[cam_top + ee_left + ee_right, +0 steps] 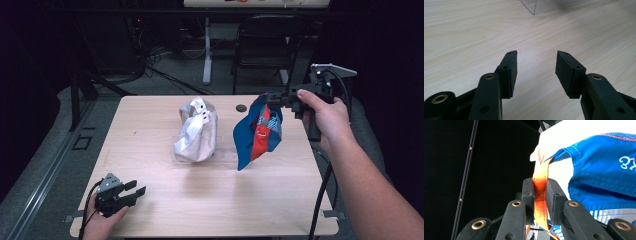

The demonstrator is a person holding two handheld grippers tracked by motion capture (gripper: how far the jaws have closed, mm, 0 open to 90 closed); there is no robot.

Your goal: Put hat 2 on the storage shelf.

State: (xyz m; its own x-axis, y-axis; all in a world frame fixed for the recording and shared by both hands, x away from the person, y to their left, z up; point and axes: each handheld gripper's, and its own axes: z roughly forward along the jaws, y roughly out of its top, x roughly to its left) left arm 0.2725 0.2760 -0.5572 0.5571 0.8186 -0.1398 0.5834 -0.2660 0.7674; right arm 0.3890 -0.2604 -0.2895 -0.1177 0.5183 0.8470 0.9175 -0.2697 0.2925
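So we've got the right gripper (274,101) up in the air over the table's (165,205) far right corner, jaws pinching the orange strap (539,195) of a blue bag (256,131). In the right gripper view we can see that strap clamped flat between the two pads. The bag dangles clear of the wood, blue outside with red and some striped fabric showing. Just to its left we see a beige bag (196,131) with white straps sitting on a clear tray near the table's middle. Our left gripper (136,192) rests at the near left corner, jaws spread with just bare wood between them.
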